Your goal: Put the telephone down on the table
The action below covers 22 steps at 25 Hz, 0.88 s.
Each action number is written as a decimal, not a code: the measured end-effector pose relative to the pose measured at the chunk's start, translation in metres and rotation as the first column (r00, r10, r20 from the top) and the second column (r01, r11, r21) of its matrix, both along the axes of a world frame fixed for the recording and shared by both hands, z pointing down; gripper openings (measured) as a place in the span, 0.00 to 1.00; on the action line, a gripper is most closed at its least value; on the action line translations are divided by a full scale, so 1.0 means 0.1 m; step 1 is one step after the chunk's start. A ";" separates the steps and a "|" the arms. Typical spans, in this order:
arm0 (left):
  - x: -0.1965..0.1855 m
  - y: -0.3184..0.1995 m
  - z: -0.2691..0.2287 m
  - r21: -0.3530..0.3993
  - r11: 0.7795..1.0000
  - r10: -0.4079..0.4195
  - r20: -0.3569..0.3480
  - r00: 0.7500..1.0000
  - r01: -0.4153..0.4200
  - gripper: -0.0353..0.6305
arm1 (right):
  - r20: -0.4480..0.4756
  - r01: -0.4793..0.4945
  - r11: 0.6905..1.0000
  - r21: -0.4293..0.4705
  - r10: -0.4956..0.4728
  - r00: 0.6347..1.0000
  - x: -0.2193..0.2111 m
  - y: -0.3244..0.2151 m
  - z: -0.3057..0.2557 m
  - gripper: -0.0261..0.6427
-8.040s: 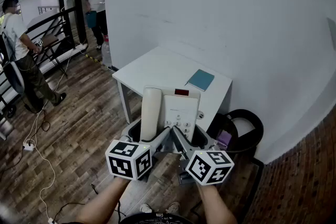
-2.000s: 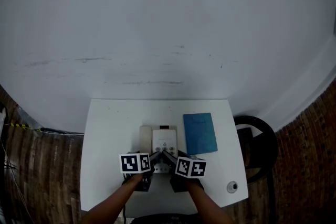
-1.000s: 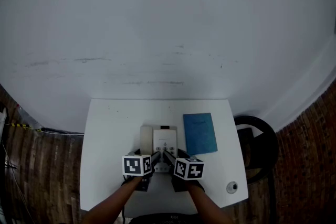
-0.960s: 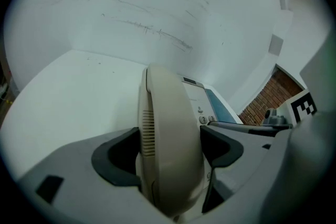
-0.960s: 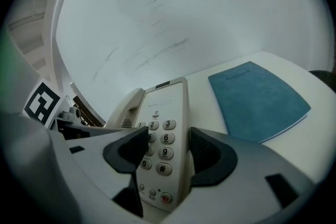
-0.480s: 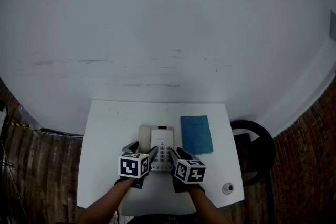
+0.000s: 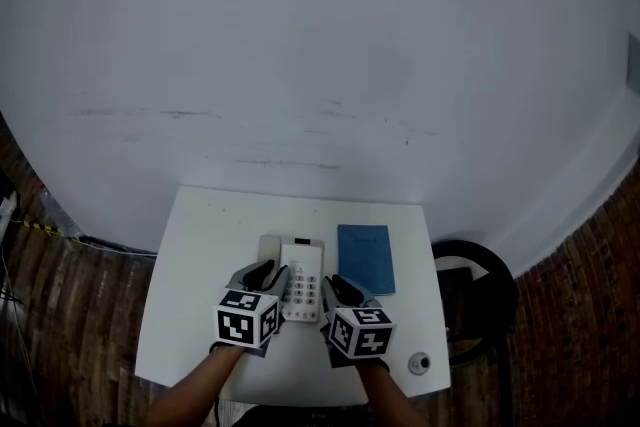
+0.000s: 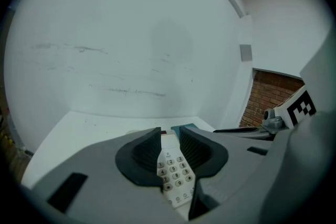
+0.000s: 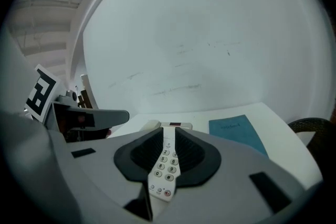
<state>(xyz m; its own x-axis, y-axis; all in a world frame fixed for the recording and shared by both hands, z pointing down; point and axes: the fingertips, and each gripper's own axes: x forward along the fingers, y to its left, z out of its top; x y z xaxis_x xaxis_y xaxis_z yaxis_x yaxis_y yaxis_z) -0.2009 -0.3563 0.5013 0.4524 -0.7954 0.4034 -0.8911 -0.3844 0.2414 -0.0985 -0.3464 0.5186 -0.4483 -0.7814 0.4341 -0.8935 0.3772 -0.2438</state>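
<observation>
1. The phone (image 7: 300, 280) lies flat on the table (image 7: 190, 300), just left of the book (image 7: 365, 258), with nothing touching it.
2. A second ago both my tongs sat low at the phone's near end. Now they have lifted clear of it and hang on my side of the book.
3. My left tongs (image 8: 169, 134), beyond the phone from the book, have just been closing to a narrow gap. Nothing is between the jaws, and the keypad only shows through the gap from below.
4. My right tongs (image 9: 168, 134), nearer the book, have closed down the same way to a slim slit and are empty too.
5. I judge the set-down finished, since the phone rests on its own and only drawing my hands back remains.
</observation>
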 end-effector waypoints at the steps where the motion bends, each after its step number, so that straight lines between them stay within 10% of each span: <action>1: 0.04 0.03 -0.06 0.013 1.000 0.003 -0.005 1.000 -0.003 0.21 | -0.002 0.005 1.000 0.015 -0.005 1.000 0.02 0.01 -0.06 0.13; 22: 0.55 0.67 -0.68 0.185 0.981 -0.076 0.055 0.996 0.065 0.06 | -0.020 0.149 0.965 0.214 -0.148 0.989 0.40 0.54 -0.81 0.04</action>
<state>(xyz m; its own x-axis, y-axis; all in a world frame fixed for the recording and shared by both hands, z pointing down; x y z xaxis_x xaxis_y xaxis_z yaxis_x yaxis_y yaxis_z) -0.1460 -0.2896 0.4328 0.3716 -0.8872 0.2736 -0.9284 -0.3527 0.1171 -0.0588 -0.2927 0.4373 -0.5651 -0.7809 0.2661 -0.8242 0.5488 -0.1396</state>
